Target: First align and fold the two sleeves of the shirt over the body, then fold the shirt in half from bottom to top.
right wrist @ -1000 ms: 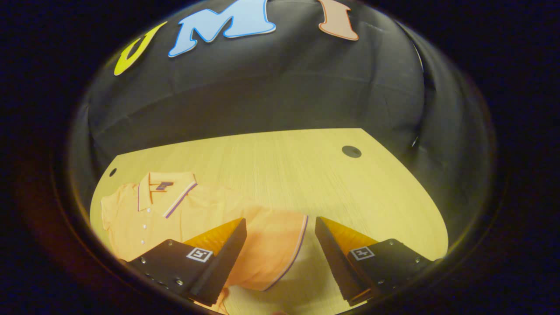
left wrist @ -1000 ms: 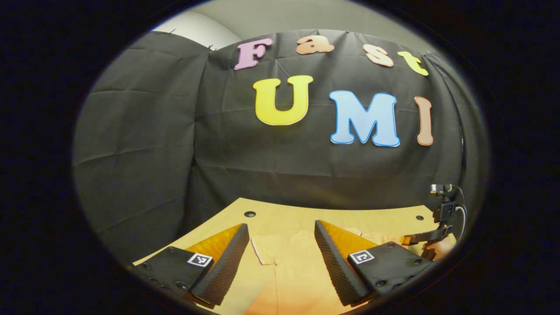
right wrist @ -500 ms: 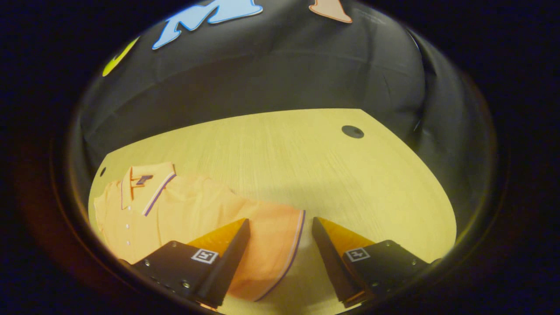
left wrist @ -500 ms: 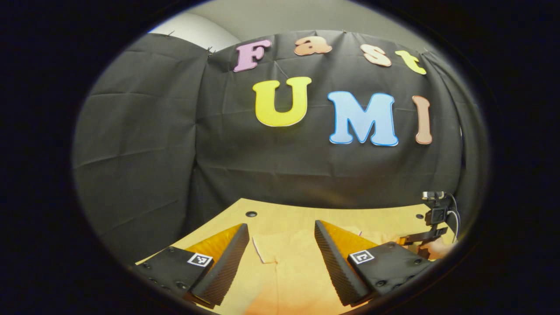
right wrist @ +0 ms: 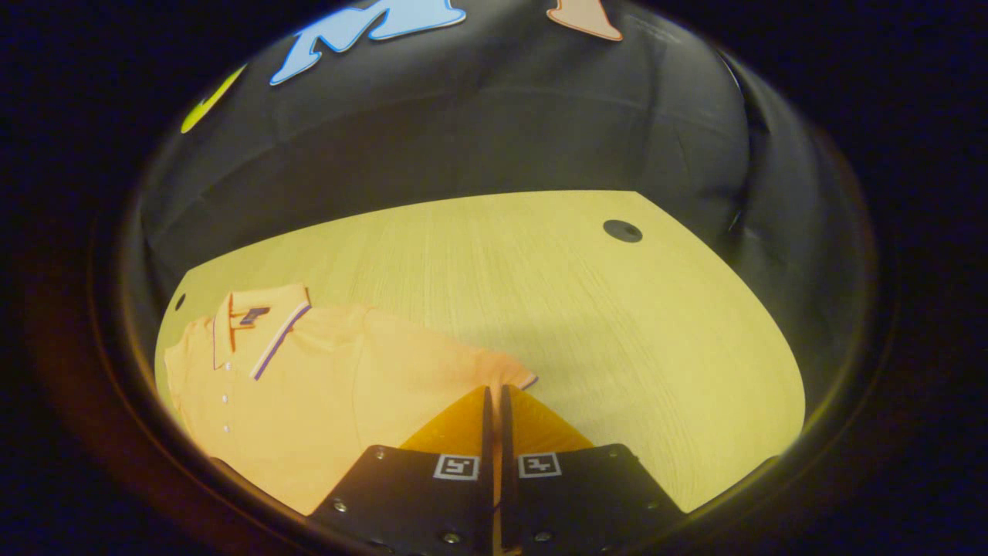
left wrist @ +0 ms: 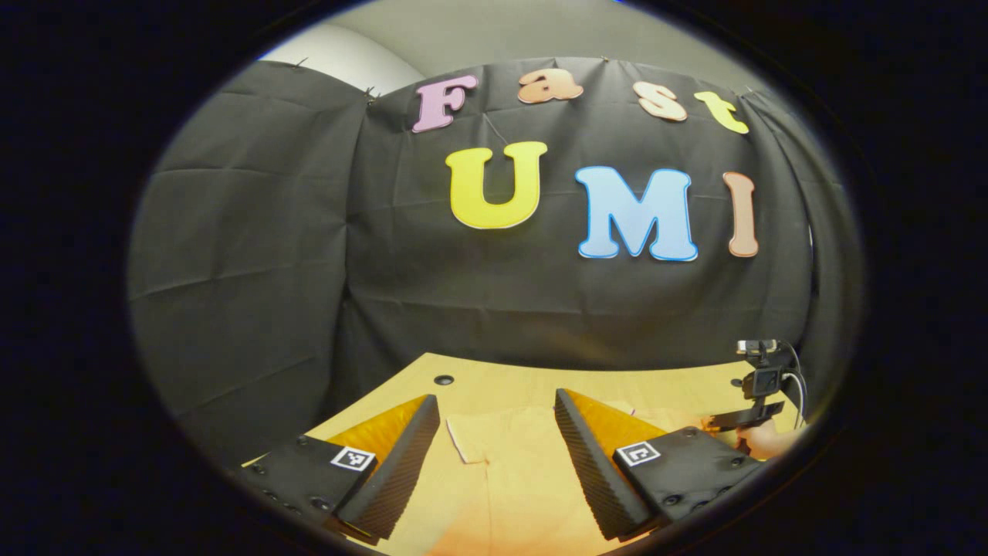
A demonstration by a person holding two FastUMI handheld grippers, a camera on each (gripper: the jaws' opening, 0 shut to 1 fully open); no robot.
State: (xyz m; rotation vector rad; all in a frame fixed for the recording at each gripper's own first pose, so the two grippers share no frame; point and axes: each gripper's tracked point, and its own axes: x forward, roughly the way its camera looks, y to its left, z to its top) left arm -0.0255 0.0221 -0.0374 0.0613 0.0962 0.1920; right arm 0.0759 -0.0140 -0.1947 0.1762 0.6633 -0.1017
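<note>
Right gripper [right wrist: 494, 394]: seen at the bottom of the right gripper view, fingers drawn together with a thin slit between them, clamped on the hem of the near sleeve [right wrist: 505, 377] of the shirt [right wrist: 340, 386]. A short piece of the sleeve's dark-and-white trim is seen just beside the fingertips.

Left gripper [left wrist: 494, 409]: seen at the bottom of the left gripper view, jaws spread wide, nothing held between them. Pale orange cloth of the shirt [left wrist: 505, 471] is seen in the gap between the fingers, with a trimmed sleeve edge [left wrist: 455, 444] near the left finger. Whether the fingertips touch the cloth cannot be told.

Shirt: orange polo, laid flat on the table [right wrist: 587, 309], front up, at the left of the right gripper view. Collar [right wrist: 258, 316] with dark and white edging is turned toward the far end of the table; a row of small white buttons [right wrist: 225, 400] is seen on the placket below it.

Table: light wood grain, with a round dark hole [right wrist: 622, 230] near its far right corner in the right gripper view; another hole [left wrist: 443, 379] is seen at its far edge in the left gripper view.

Other gripper, seen from afar: a dark device with a small camera mount [left wrist: 760, 378] and part of a hand [left wrist: 764, 442] are seen low at the right of the left gripper view.
</note>
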